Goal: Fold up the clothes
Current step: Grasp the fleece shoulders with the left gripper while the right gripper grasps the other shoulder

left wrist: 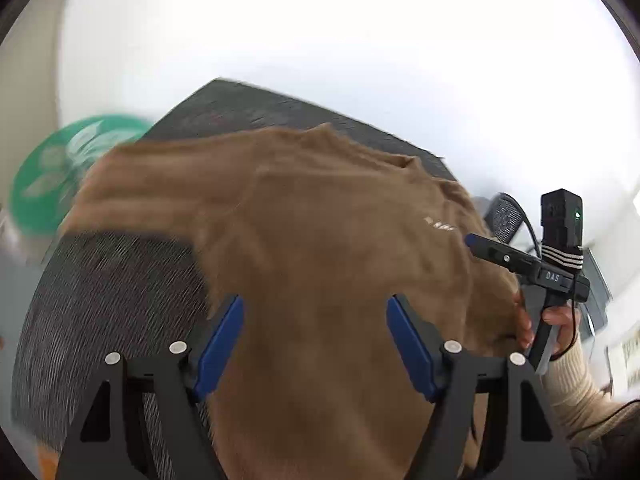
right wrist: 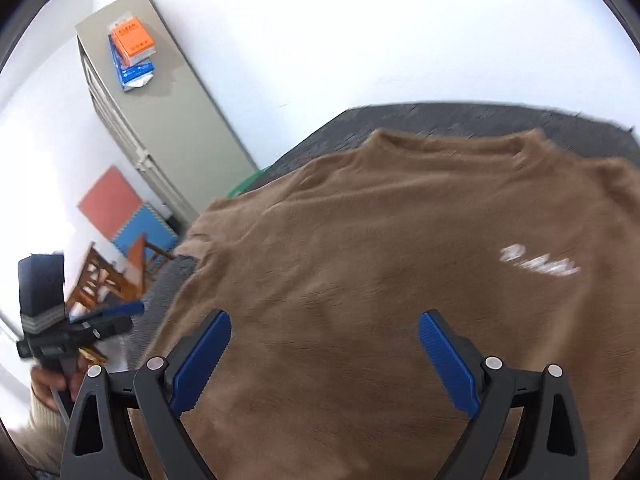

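Observation:
A brown sweater with small white lettering lies spread on a dark grey surface; its collar points away from me. My left gripper hangs open over the sweater's lower part, its blue pads wide apart with nothing between them. My right gripper is open too, above the sweater's body. Each gripper shows in the other's view: the right one at the sweater's right edge, the left one beyond its left edge. Both views are blurred by motion.
A green round sign or mat lies beyond the surface's far left. A grey cabinet with an orange box on top stands by the white wall. Red and blue foam mats and a wooden chair stand below it.

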